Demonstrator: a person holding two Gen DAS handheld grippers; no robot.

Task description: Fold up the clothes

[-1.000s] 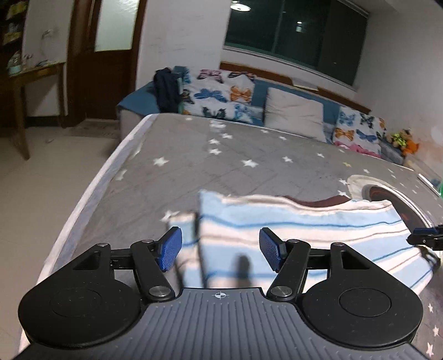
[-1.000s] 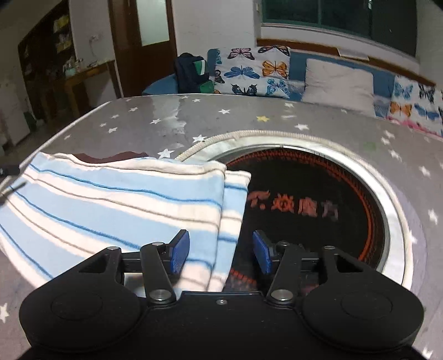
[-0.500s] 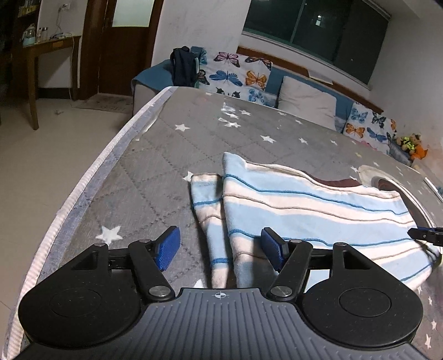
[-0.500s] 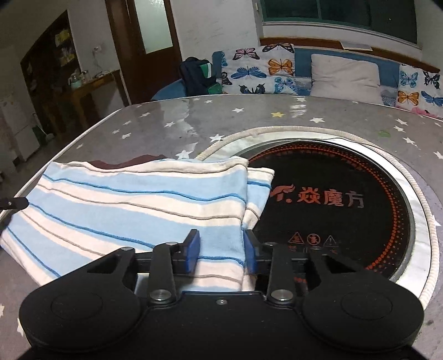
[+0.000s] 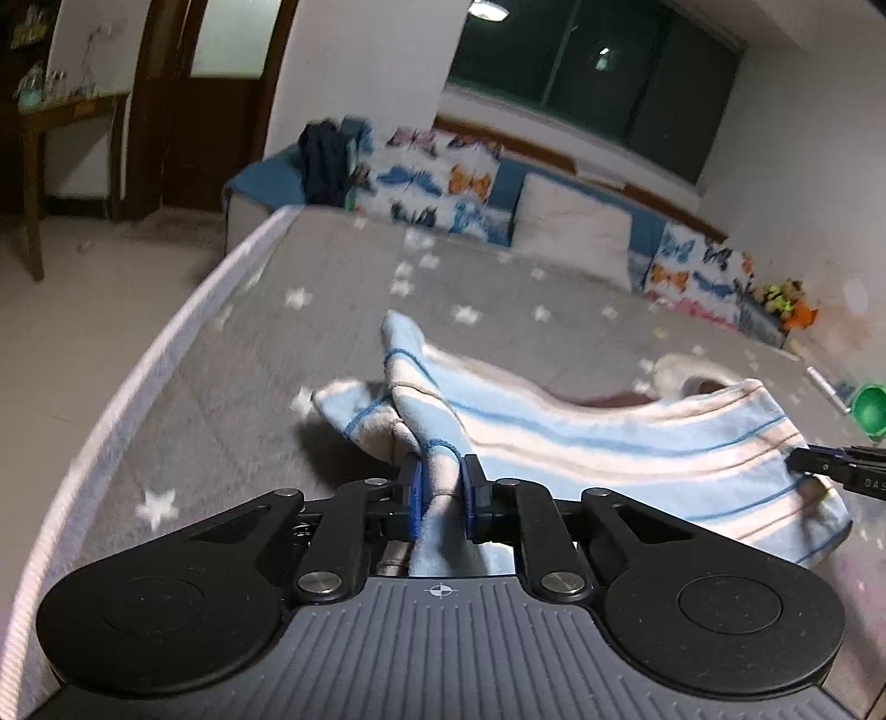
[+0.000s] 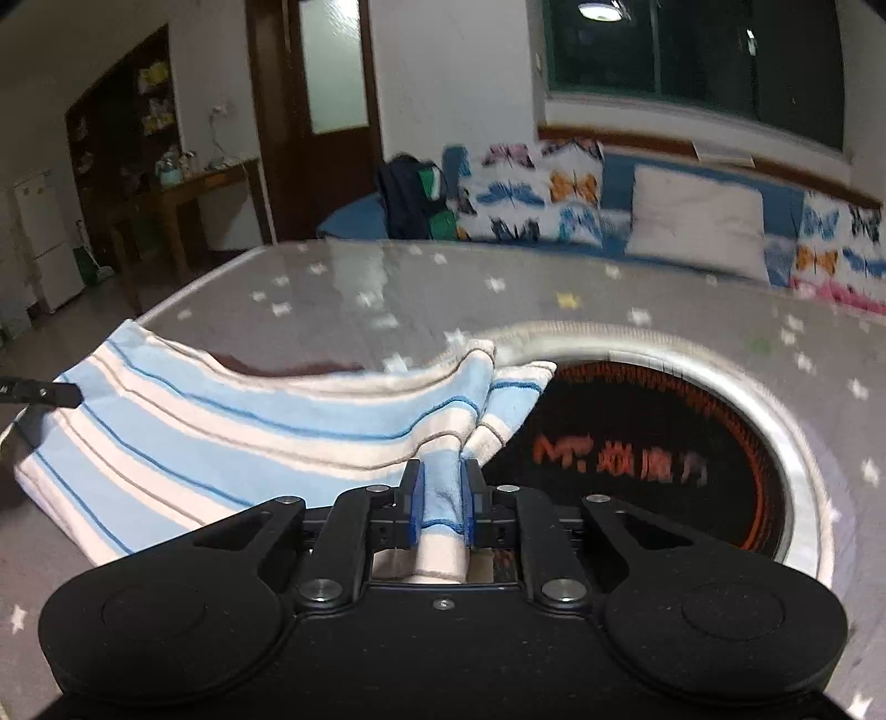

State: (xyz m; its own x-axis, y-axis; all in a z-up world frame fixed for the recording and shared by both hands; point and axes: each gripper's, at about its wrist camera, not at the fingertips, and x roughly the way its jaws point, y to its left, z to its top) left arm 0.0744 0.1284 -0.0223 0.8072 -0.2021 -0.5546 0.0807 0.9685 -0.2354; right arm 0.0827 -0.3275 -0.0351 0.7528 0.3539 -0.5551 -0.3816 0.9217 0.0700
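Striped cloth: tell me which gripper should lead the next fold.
Neither clearly; probably both together. The left gripper is shut on one end of the striped cloth, and the right gripper is shut on the other end, by the round black cooktop. The cloth sags between them over the star-patterned table cover.

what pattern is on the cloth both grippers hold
The folded striped cloth has light blue and white bands with thin darker blue and tan lines; clearest in the right wrist view.

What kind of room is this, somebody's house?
Most likely a home living room. A bench sofa with butterfly-print cushions runs under a dark window, a table with a grey star-patterned cover holds a striped garment, and a small white fridge stands at the side.
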